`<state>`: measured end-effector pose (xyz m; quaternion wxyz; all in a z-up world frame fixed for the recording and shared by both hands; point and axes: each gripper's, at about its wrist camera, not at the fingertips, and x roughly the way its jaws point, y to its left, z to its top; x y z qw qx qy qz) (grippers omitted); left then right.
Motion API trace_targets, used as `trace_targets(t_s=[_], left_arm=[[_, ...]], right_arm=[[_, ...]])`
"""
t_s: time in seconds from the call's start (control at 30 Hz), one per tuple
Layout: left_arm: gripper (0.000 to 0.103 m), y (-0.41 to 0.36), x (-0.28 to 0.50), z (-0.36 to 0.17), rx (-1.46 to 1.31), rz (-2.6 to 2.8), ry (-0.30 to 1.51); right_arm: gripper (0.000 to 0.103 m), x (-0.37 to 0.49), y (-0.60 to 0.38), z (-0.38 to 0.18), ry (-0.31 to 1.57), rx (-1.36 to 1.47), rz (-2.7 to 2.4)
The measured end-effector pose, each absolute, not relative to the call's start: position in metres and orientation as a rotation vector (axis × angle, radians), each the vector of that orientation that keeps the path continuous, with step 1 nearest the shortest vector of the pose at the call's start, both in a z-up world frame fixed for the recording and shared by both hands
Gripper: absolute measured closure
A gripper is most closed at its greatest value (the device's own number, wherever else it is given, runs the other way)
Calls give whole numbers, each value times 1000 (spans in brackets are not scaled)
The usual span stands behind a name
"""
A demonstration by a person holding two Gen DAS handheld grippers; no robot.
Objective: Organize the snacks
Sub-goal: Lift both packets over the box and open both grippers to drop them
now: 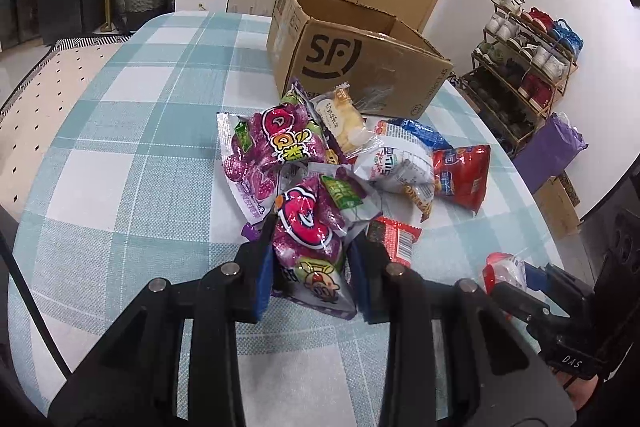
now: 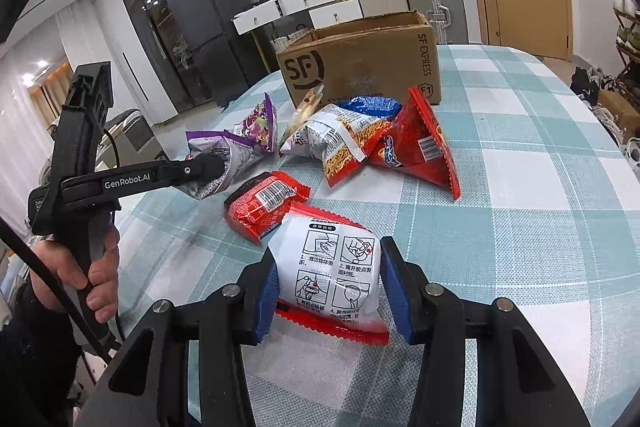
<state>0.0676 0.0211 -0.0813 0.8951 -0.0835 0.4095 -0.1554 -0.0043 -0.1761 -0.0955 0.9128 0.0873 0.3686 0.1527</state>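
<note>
1. The left gripper (image 1: 310,259) is closed narrow on a purple candy bag (image 1: 310,227); its blue pads press the bag's lower part from both sides. In the right wrist view the same gripper (image 2: 212,167) reaches in from the left and grips the crumpled purple bag (image 2: 228,163) just above the cloth.
2. The right gripper (image 2: 328,291) is clamped on a white packet with a red edge (image 2: 332,267), pads against its two sides.
3. The purple bag's long axis runs straight out along the left gripper's fingers, its printed face up and its far end pointing at the snack heap.
4. The white packet lies likewise lengthwise between the right gripper's fingers, instruction drawings facing up, its red serrated seam nearest the camera.
5. Just ahead and left of the right gripper a red barcode packet (image 2: 266,205) touches the white packet's far end.
6. Ahead of the left gripper sits a second purple bag (image 1: 272,143), with a pale biscuit packet (image 1: 346,121), a white noodle bag (image 1: 400,163) and a red bag (image 1: 462,175) further right.
7. Beyond the heap stands an open cardboard box (image 1: 360,67) marked SF.
8. Everything rests on a table with a teal checked cloth (image 1: 132,131).
</note>
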Motion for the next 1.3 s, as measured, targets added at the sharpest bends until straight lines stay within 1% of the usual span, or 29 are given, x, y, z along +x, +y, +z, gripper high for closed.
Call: trace_targets(t_s=[0.2,0.6,0.9,1.3], left_arm=[[73,28,56,-68,-187,-332,835],[73,30,44,-26,-214,-373,794],[73,9,48,34,-123,-385,703],[73,-29,75,111,-47,-422,632]], right_arm=[[56,-6,-185,-85,732,208,309],[56,-6,-195,-39,644,205,317],[56,9,-210,28,526,211,380],[56,61,-210,110,438,198,440]])
